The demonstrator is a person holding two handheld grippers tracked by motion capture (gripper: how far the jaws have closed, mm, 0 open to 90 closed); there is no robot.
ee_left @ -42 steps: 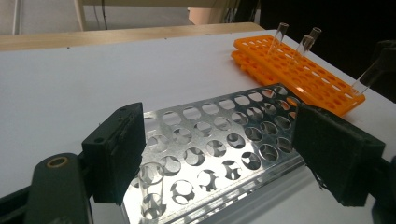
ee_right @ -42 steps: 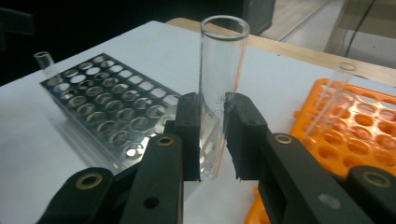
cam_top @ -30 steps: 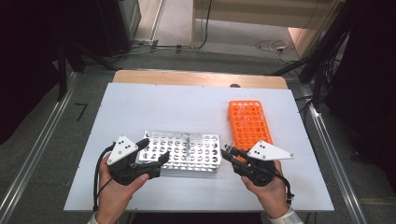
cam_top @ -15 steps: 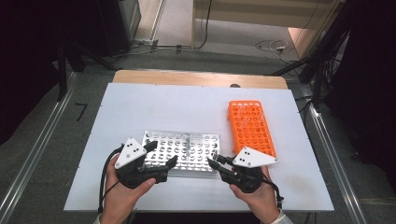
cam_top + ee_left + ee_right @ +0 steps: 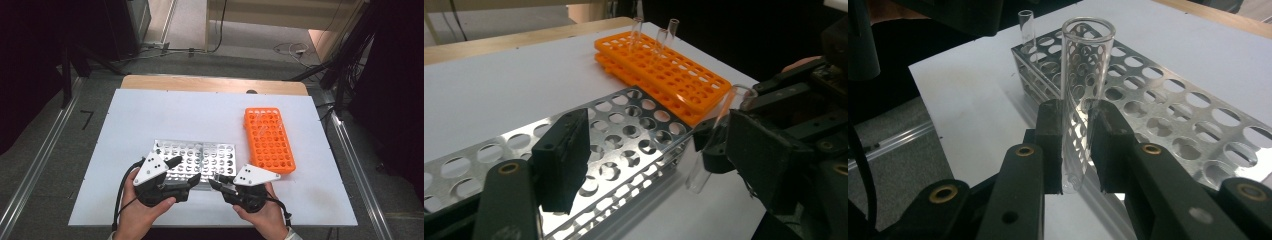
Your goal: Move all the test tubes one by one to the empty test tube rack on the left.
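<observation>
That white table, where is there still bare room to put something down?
The white table is bare across its far half, behind the metal rack, and along its left edge. A narrow strip runs right of the orange rack. The near middle is crowded: both racks, the left gripper, and the right gripper holding a glass tube.

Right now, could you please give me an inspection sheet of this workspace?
Surface: white table, bare beyond the racks.
Job's things: clear test tube upright; metal rack near the front edge; another tube stands in its far corner; orange rack to its right, tubes at its far end.
Clutter: nothing seen.
Grippers: right gripper shut on the test tube; left gripper open over the metal rack, jaws just closing, pads clear.
Cables: black lead from the left gripper.
Surroundings: floor cables, side rails.
</observation>
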